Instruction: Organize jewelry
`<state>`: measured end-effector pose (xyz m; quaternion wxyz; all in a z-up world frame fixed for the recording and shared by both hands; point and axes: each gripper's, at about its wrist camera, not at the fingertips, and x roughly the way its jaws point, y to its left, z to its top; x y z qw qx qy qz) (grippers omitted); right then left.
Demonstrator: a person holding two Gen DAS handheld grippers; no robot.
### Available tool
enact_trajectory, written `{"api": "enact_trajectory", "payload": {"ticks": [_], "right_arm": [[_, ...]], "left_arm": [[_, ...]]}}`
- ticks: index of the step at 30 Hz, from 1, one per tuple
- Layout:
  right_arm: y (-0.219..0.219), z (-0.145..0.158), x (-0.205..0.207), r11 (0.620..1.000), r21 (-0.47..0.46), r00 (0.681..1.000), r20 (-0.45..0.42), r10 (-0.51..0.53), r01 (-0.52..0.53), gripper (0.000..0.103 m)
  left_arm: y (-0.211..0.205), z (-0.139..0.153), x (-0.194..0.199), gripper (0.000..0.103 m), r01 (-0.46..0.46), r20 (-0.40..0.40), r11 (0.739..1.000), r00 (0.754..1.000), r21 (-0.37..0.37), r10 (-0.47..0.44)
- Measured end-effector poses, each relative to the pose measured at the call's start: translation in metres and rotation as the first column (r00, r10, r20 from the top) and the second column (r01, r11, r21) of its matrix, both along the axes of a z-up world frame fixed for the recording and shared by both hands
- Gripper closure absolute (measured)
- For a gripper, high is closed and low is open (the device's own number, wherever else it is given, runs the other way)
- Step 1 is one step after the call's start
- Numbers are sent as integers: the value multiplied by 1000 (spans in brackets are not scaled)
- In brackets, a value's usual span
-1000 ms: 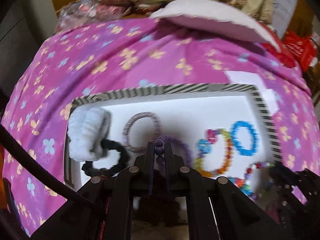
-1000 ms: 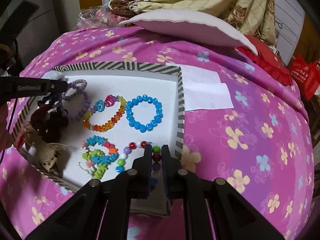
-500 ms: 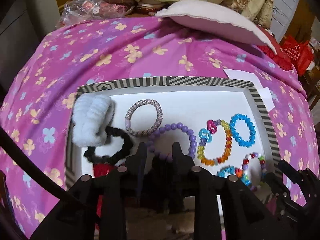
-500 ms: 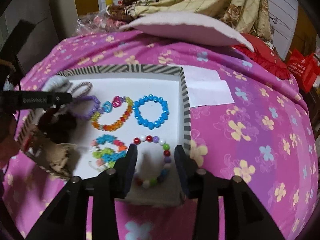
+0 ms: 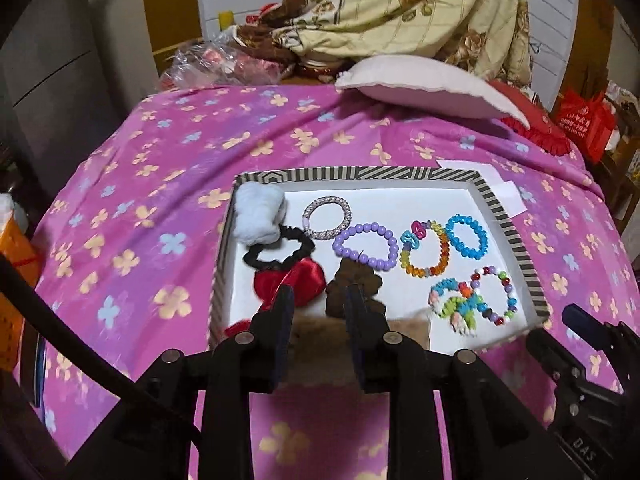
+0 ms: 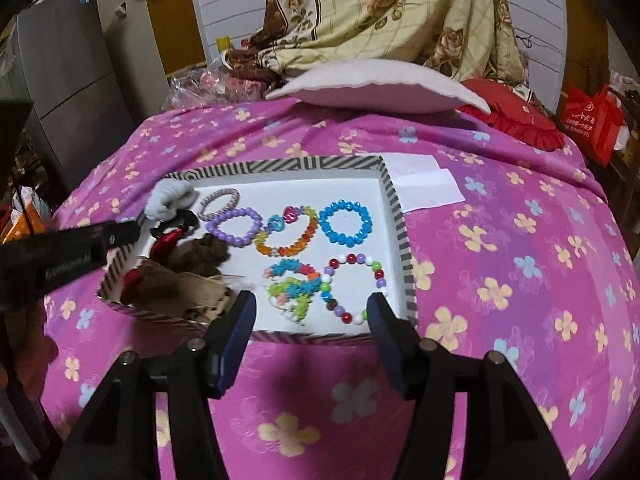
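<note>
Both the left gripper point(image 5: 316, 300) and right gripper point(image 6: 311, 312) hover empty, jaws apart; bracelets lie spread in the striped tray point(image 6: 400, 224) (scrunchies crowd its left), so sorting looks nearly done.

Contents of one striped tray point(image 5: 516, 236): five beaded bracelets point(image 5: 365, 245), one braided band point(image 5: 327, 217), four fabric hair ties point(image 5: 279, 253). Outside: two paper sheets point(image 6: 430, 193), two pillows point(image 6: 380, 88).

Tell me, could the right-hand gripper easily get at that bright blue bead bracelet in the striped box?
Probably yes. The right gripper is open and empty at the box's near edge. The blue bracelet lies flat farther in, apart from its neighbours, but the reach passes over the multicolored bead bracelet.
</note>
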<state>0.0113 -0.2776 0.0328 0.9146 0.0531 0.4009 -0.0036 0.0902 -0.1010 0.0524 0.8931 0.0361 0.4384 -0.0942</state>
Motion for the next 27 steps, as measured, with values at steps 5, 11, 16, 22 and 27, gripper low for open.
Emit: {"api": "enact_trajectory", "payload": {"ticks": [5,11,16,22,27], "right_arm": [[10,11,-10,1000,18,1000,23,-4,3,38],[17,24,-13,1000,16,999,41,-8,7,34],[24,31,-15,1000,3,999,48,0,0,31],[27,31,-16,1000,6,999,39,3,-3,30],[29,32,-16,1000,-3,999,32,10,-10,30]], "left_arm": [[11,10,-24,59,-19,42,1000,999,-3,19],[19,20,-41,59,-25,70,1000,997,-5,25],[23,27,-48,59,-33,86,999,996,-12,34],[28,31,-52,59,-52,89,998,995,-20,54],[31,36,-54,59,-60,99,998,993,-21,61]]}}
